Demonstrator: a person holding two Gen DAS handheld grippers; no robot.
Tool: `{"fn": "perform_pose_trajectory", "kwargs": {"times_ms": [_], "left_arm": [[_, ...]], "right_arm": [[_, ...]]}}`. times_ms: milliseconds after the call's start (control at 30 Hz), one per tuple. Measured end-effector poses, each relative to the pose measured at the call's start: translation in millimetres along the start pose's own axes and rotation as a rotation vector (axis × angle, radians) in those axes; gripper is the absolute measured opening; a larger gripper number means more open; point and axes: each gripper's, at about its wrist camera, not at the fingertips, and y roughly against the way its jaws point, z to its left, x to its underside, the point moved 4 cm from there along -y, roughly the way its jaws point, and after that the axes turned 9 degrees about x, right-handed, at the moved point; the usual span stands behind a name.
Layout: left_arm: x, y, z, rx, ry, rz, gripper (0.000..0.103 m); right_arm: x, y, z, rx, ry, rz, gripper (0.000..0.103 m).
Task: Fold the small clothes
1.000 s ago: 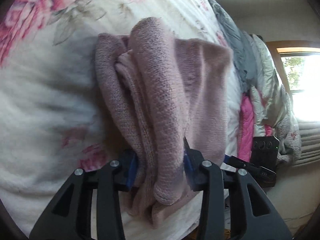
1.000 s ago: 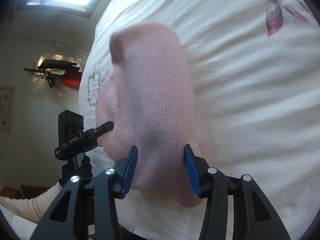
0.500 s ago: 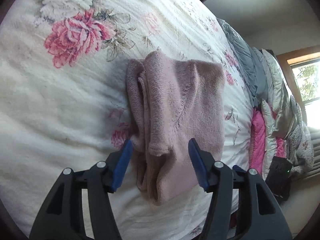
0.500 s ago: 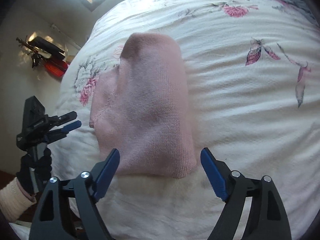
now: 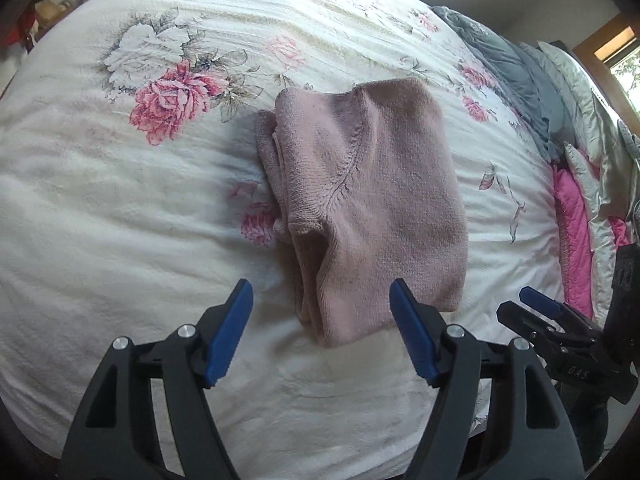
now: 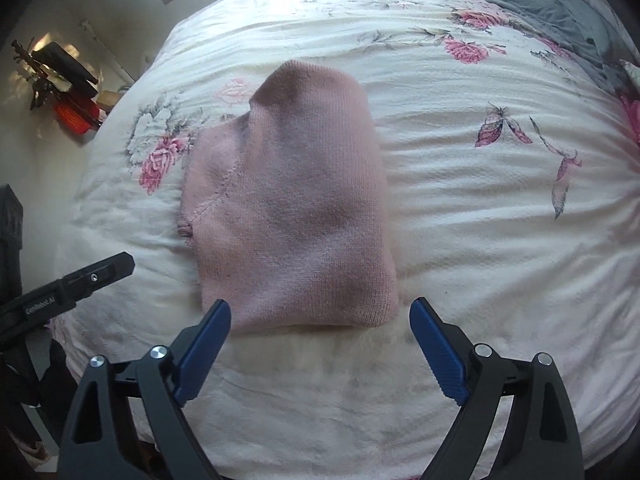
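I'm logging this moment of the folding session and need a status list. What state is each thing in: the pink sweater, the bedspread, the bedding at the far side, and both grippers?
Pink sweater: folded into a compact stack, lying flat on the bed, not held.
Floral bedspread: spread out, lightly wrinkled.
Grey blanket: bunched up at the far edge.
Left gripper: open, empty.
Right gripper: open, empty.

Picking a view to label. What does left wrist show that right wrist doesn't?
Left wrist only: the folded layers' edges along one side of the pink sweater, bright pink bedding, the right gripper beside it. Right wrist only: a red object by the wall. Both: folded sweater lying flat on the floral bedspread, own gripper open, clear of it.
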Motion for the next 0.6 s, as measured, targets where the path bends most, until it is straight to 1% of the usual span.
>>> {"fn": "perform_pose_trajectory", "kwargs": {"times_ms": [33, 133, 233, 267, 333, 367, 400, 500, 533, 600], "left_arm": [[0, 1, -3, -0.015, -0.007, 0.003, 0.071], [1, 6, -8, -0.029, -0.023, -0.005, 0.071], [0, 10, -11, -0.050, -0.049, -0.010, 0.072], [0, 12, -13, -0.059, -0.059, -0.016, 0.072], [0, 16, -15, -0.069, -0.077, -0.024, 0.072], [0, 18, -17, -0.069, -0.081, -0.025, 0.072], [0, 19, -18, -0.066, -0.080, -0.025, 0.072], [0, 21, -20, -0.065, -0.080, -0.025, 0.072], [0, 22, -20, -0.068, -0.082, -0.026, 0.072], [-1, 22, -22, -0.072, -0.088, -0.029, 0.072]], "right_arm": [[-1, 2, 1, 0.007, 0.002, 0.004, 0.092], [-3, 8, 3, 0.060, -0.001, -0.001, 0.092], [-5, 17, 2, 0.071, -0.012, -0.031, 0.093], [-5, 21, 1, 0.098, -0.007, -0.045, 0.093], [-7, 28, 3, 0.190, 0.013, -0.065, 0.099], [-8, 32, 3, 0.218, 0.018, -0.076, 0.099], [-9, 36, 4, 0.232, 0.022, -0.093, 0.099], [-13, 46, 8, 0.220, 0.028, -0.122, 0.099], [-14, 48, 8, 0.232, 0.026, -0.124, 0.099], [-16, 52, 7, 0.288, 0.031, -0.130, 0.099]]}}
